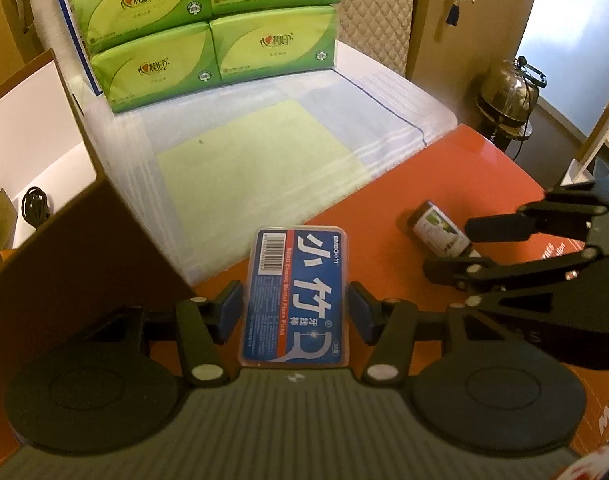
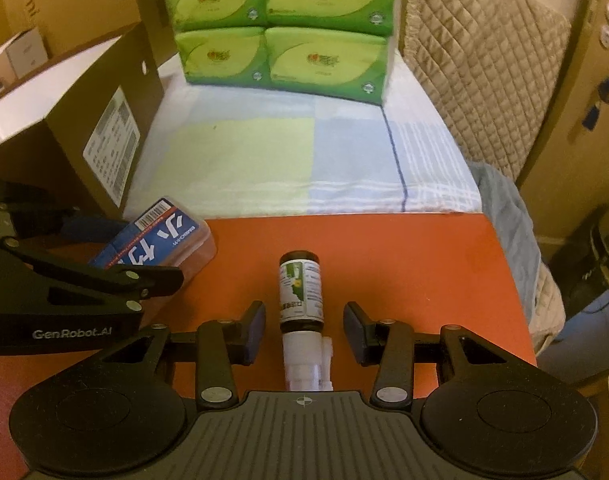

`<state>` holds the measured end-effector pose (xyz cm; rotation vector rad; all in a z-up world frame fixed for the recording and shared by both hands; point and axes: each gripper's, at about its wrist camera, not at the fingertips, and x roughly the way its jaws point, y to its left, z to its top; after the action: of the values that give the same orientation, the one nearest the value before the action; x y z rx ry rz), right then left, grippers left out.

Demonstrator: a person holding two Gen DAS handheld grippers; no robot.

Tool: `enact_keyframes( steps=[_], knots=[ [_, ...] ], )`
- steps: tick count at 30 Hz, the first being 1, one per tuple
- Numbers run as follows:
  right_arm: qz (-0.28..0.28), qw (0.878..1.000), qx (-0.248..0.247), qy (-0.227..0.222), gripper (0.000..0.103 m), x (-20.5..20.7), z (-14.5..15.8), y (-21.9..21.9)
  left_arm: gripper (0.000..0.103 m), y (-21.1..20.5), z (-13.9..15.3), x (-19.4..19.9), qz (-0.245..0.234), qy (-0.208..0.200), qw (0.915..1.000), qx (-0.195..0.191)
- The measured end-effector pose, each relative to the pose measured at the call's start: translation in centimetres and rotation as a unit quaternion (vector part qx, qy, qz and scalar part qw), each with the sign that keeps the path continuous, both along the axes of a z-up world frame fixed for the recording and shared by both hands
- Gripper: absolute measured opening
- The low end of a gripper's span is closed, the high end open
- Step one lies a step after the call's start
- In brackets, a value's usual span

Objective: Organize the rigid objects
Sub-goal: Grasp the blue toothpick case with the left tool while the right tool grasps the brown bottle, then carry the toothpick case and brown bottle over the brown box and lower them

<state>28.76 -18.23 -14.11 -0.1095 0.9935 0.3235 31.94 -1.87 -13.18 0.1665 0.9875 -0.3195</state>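
Observation:
A blue dental floss pick box (image 1: 295, 298) lies flat on the orange surface (image 1: 444, 184) between the fingers of my left gripper (image 1: 296, 312). The jaws are open with a small gap on each side of the box. A dark spray bottle (image 2: 301, 300) with a green label and white nozzle lies on its side between the open fingers of my right gripper (image 2: 304, 330), not touched. The bottle (image 1: 440, 232) and the right gripper (image 1: 464, 248) also show in the left wrist view. The floss box (image 2: 160, 244) and left gripper (image 2: 136, 256) show in the right wrist view.
A brown cardboard box (image 2: 84, 128) stands at the left. Stacked green tissue packs (image 2: 284, 28) sit at the back on a pale checked cloth (image 2: 304, 160). A quilted cover (image 2: 484, 80) hangs at the right. The orange surface ends at the right edge (image 2: 520, 280).

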Motion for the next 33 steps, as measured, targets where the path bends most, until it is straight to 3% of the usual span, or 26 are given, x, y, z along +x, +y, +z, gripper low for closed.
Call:
enact_keyframes(
  steps=[2,3,9,16,21,28,33],
  knots=[
    [0.007,1.000,-0.005,-0.002,0.023,-0.2,-0.3,0.2,0.053,0.2,0.0,-0.7,0.004,0.000,1.0000,0.003],
    [0.010,1.000,-0.007,-0.004,0.021,-0.5,-0.3,0.2,0.053,0.4,0.0,-1.2,0.008,0.001,1.0000,0.003],
    [0.033,0.999,0.005,0.009,0.020,-2.2,-0.2,0.2,0.052,2.4,0.3,-5.0,0.044,0.005,0.9990,0.009],
    [0.082,0.995,0.039,0.033,0.020,-5.6,0.5,1.0,0.052,5.8,0.6,-10.4,0.136,0.012,0.9905,0.019],
    [0.154,0.986,0.036,0.045,0.020,-8.1,0.6,2.9,0.052,7.9,0.7,-15.2,0.216,0.013,0.9762,0.018],
    [0.257,0.965,0.021,0.044,0.020,-11.0,0.6,6.2,0.052,9.1,1.0,-21.2,0.318,0.009,0.9481,0.006],
    [0.306,0.951,0.016,0.037,0.020,-11.5,0.8,8.1,0.053,8.6,0.5,-21.9,0.340,0.011,0.9403,0.009]
  ],
)
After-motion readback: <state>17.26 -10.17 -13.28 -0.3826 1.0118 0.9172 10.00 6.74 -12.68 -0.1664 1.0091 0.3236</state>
